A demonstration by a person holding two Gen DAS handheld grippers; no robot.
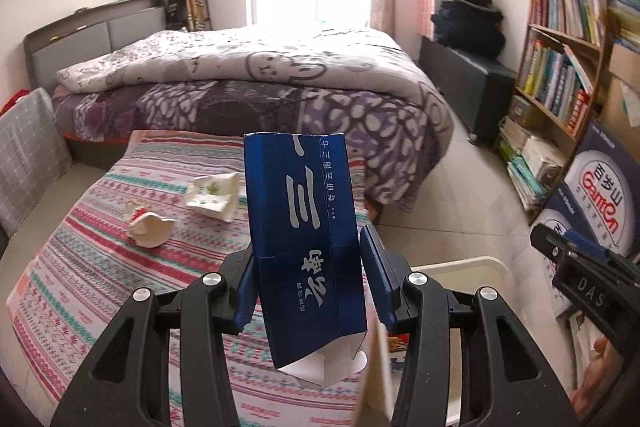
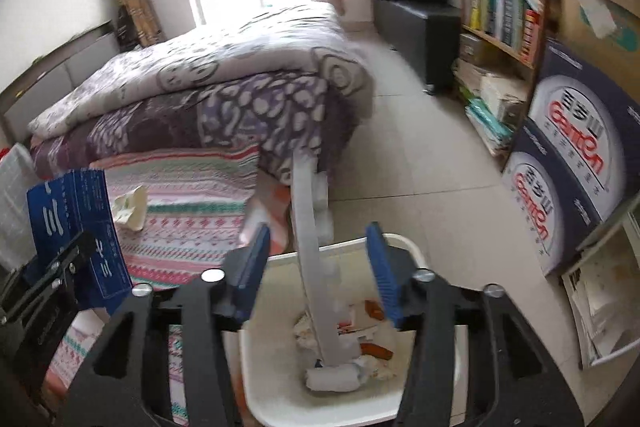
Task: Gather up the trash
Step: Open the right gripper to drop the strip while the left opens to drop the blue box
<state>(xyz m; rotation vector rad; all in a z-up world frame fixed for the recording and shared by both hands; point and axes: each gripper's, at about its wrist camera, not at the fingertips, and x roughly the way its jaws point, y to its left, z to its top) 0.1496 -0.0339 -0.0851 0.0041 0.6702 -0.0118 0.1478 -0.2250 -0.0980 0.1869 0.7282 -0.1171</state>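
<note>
Over the striped worktop (image 1: 100, 267), the left gripper (image 1: 310, 275) has its jaws closed on a flattened blue carton (image 1: 308, 239), lifted near the white bin (image 2: 280, 379). The right gripper (image 2: 316, 271) hangs over that bin, jaws wide apart around its upright handle (image 2: 312, 255), gripping nothing. Several scraps already lie inside; a crumpled wrapper (image 1: 214, 197) and a white scrap (image 1: 150, 225) remain uncollected, so the task looks roughly midway. Beyond stand a bed (image 1: 248, 83) and bookshelf (image 1: 568, 39).

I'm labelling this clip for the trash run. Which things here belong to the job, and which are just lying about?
Job:
blue carton, between the left gripper fingers
white bin, under the open right gripper
crumpled wrapper on the striped cloth
white scrap beside it

Lying about:
bed
bookshelf
Ganten boxes
</note>
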